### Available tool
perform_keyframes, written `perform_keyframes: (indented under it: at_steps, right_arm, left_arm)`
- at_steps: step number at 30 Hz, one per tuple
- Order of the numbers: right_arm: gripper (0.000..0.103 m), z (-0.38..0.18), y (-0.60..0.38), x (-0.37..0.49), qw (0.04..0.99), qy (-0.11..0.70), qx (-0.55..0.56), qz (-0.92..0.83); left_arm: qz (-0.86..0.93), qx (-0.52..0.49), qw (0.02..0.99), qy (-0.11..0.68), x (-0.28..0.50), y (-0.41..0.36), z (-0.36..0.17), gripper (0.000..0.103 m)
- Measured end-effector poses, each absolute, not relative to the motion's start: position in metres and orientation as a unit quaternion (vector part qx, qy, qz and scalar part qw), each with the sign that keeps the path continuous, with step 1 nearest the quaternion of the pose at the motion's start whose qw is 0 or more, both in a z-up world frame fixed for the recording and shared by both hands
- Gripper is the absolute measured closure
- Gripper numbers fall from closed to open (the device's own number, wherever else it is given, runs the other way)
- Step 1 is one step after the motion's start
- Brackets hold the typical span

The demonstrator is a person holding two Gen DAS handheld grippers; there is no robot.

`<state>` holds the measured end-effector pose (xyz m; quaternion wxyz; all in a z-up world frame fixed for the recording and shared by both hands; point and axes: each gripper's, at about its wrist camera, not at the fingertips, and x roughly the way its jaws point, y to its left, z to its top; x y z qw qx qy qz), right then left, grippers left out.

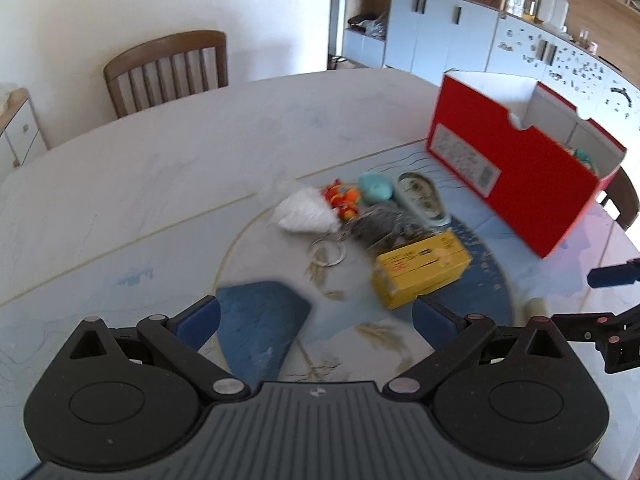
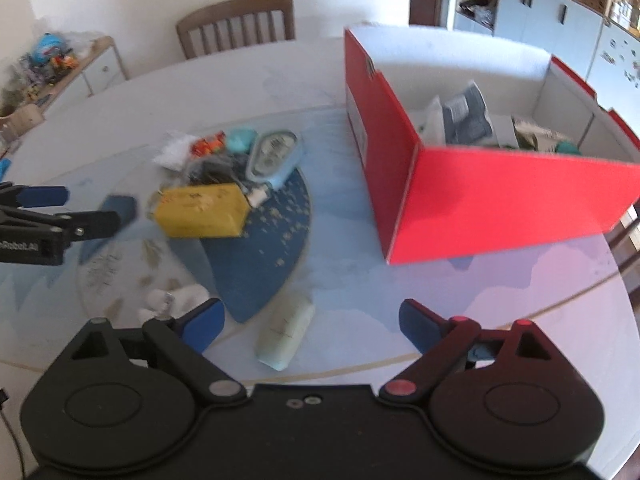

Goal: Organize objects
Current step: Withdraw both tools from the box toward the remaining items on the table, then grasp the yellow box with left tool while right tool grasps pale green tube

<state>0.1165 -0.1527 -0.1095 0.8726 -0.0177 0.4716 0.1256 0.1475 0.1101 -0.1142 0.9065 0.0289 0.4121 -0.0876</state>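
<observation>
A red shoebox (image 2: pixel 500 196) stands open on the table at the right, with papers and a teal thing inside; it also shows in the left wrist view (image 1: pixel 516 168). A pile of small objects lies left of it: a yellow box (image 1: pixel 420 270) (image 2: pixel 200 210), a white bag (image 1: pixel 306 210), an orange toy (image 1: pixel 340 198), a teal pouch (image 1: pixel 374 188), a pale oval case (image 2: pixel 274 156) and a key ring (image 1: pixel 326 252). A pale green tube (image 2: pixel 286 332) lies just ahead of my right gripper (image 2: pixel 312 326), which is open and empty. My left gripper (image 1: pixel 316 320) is open and empty, short of the yellow box.
The oval table (image 1: pixel 160 152) has a blue patterned cover. A wooden chair (image 1: pixel 168 68) stands at its far side. A small white crumpled item (image 2: pixel 176 298) lies by my right gripper's left finger. Cabinets and shelves (image 1: pixel 460 32) line the back wall.
</observation>
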Motion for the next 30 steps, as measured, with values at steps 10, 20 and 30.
perform_keyframes:
  at_steps: [10,20,30]
  right_arm:
    - [0.023,-0.127,-0.149,0.121,0.867,0.485,-0.025,0.113]
    - [0.035,-0.129,-0.140,0.120,0.866,0.484,-0.039,0.121]
    - [0.044,-0.128,-0.136,0.115,0.868,0.478,-0.045,0.128]
  left_arm:
    - [-0.129,0.040,0.902,0.410,0.150,0.095,-0.124,0.000]
    - [-0.160,0.056,0.898,0.406,0.168,0.057,-0.130,0.001]
    - [-0.122,0.027,0.892,0.434,0.192,0.029,-0.132,0.001]
